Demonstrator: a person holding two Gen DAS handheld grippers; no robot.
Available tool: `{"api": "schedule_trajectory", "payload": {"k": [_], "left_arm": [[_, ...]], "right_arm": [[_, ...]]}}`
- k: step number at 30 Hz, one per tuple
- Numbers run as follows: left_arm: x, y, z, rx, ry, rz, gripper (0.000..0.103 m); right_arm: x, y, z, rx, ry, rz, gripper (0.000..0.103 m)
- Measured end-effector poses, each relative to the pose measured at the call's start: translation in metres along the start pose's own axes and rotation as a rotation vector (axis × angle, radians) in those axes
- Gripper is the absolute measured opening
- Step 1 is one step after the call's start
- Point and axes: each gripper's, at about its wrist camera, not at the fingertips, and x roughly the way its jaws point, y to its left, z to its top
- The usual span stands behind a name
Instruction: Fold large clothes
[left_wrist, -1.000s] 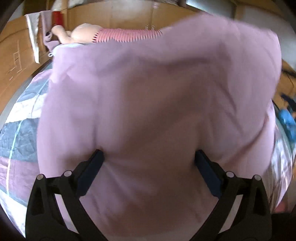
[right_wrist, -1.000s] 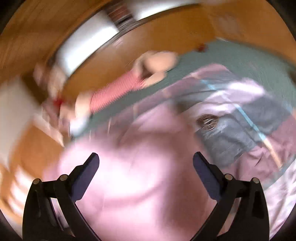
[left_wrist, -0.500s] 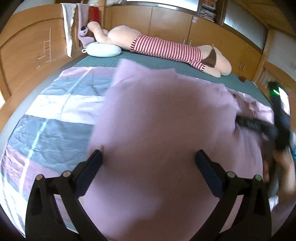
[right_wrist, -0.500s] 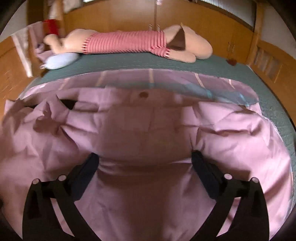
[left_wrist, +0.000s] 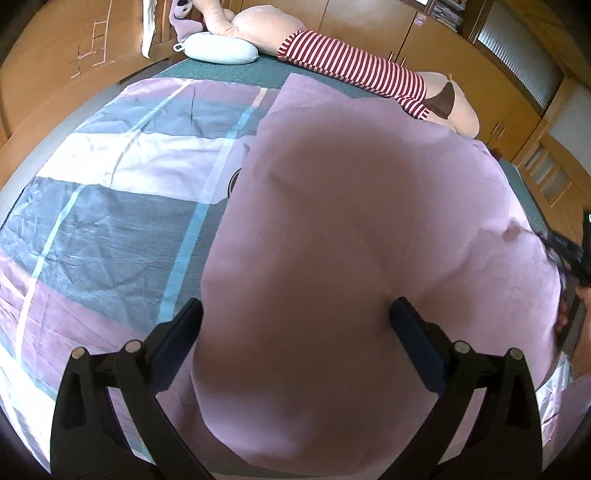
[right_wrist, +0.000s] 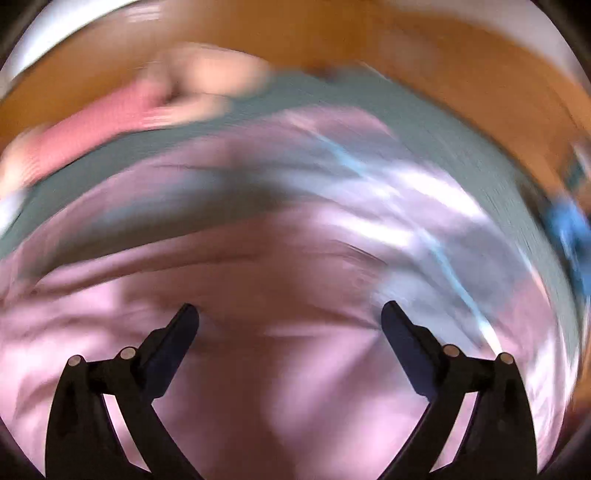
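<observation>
Both the left gripper (left_wrist: 295, 314) and right gripper (right_wrist: 290, 317) are gaping wide, pink garment (left_wrist: 351, 240) lying directly ahead between their fingers.

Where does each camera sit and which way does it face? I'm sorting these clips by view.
Left wrist: on the left gripper, looking forward over the pink garment and bed toward the striped plush toy; its two open fingers show.
Right wrist: on the right gripper, motion-blurred, facing the same way; its open fingers show.
Shared: the pink garment, the patterned bedspread, the plush toy.
</observation>
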Motion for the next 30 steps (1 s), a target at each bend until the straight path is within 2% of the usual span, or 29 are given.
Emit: {"api": "schedule_trajectory", "payload": {"k": [2,3,4,5,6,8,10,13,14,16,19,21,24,27,29,30], "left_arm": [[0.002,0.001,0.002,0.002,-0.004,-0.003,0.101],[0.002,0.001,0.002,0.003,-0.007,0.006,0.101],[0.003,0.002,0.003,0.003,-0.011,0.014,0.101],[0.003,0.001,0.003,0.005,-0.015,0.024,0.101],[0.003,0.000,0.002,0.008,-0.016,0.029,0.101],[0.004,0.000,0.002,0.009,-0.017,0.031,0.101],[0.004,0.002,0.003,0.000,-0.011,0.025,0.101],[0.003,0.003,0.002,-0.004,-0.007,0.027,0.101],[0.002,0.003,0.002,0.000,-0.010,0.031,0.101],[0.001,0.002,0.002,0.011,-0.015,0.039,0.101],[-0.002,0.003,-0.001,0.023,-0.012,0.046,0.101],[-0.004,0.009,-0.002,-0.014,0.004,-0.003,0.101],[-0.007,0.016,-0.008,-0.078,0.044,-0.057,0.101],[-0.010,0.018,-0.015,-0.099,0.075,-0.049,0.101],[-0.007,0.016,-0.015,-0.087,0.086,-0.030,0.101],[-0.004,0.016,-0.016,-0.084,0.101,-0.023,0.101]], "right_arm": [[-0.029,-0.004,0.001,-0.025,-0.118,-0.053,0.099],[-0.054,0.008,-0.003,-0.090,-0.212,-0.069,0.099],[-0.069,0.019,-0.008,-0.131,-0.241,-0.029,0.099],[-0.085,0.033,-0.017,-0.181,-0.238,0.063,0.099],[-0.102,0.058,-0.033,-0.254,-0.191,0.181,0.099],[-0.124,0.098,-0.069,-0.383,-0.105,0.307,0.099],[-0.140,0.137,-0.113,-0.530,-0.065,0.367,0.099],[-0.135,0.194,-0.161,-0.668,0.000,0.432,0.099],[-0.126,0.216,-0.170,-0.702,0.026,0.426,0.099],[-0.098,0.251,-0.172,-0.729,0.030,0.352,0.099],[-0.060,0.281,-0.153,-0.697,0.023,0.299,0.102],[-0.040,0.289,-0.133,-0.649,0.027,0.286,0.102],[-0.038,0.301,-0.128,-0.634,0.007,0.253,0.102],[-0.042,0.318,-0.126,-0.622,-0.021,0.213,0.102],[-0.070,0.318,-0.129,-0.603,-0.091,0.247,0.102],[-0.088,0.317,-0.132,-0.595,-0.137,0.309,0.102]]}}
